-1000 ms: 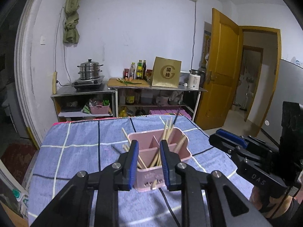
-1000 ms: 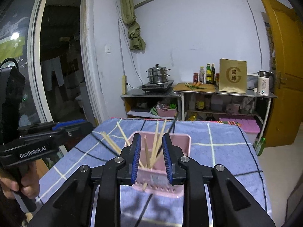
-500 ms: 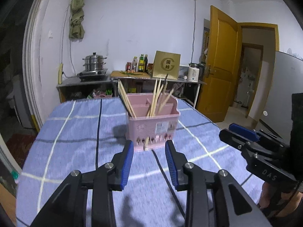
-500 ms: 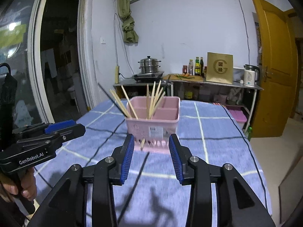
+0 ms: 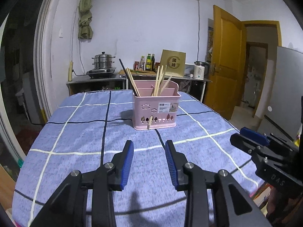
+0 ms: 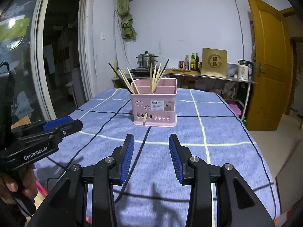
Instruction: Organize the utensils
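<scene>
a pink plastic utensil basket with cut-out clouds and trees stands upright on the desk, which is covered with a blue cloth crossed by white and dark lines. it sits around the middle of the cloth, well apart from both tools. pale wooden chopsticks lean out of its compartments, with a dark chopstick slanting out at its left end. one short wooden stick pokes out through a cut-out low on the front wall.

the left hand-held gripper hovers over the near part of the cloth, its blue-padded jaws spread with nothing between them. the right hand-held gripper hangs over the cloth the same way, jaws apart and empty. both point towards the basket. a hand wraps the left tool's handle at the edge of the right view.

behind the desk, a steel steamer pot sits on a metal counter by the wall.
</scene>
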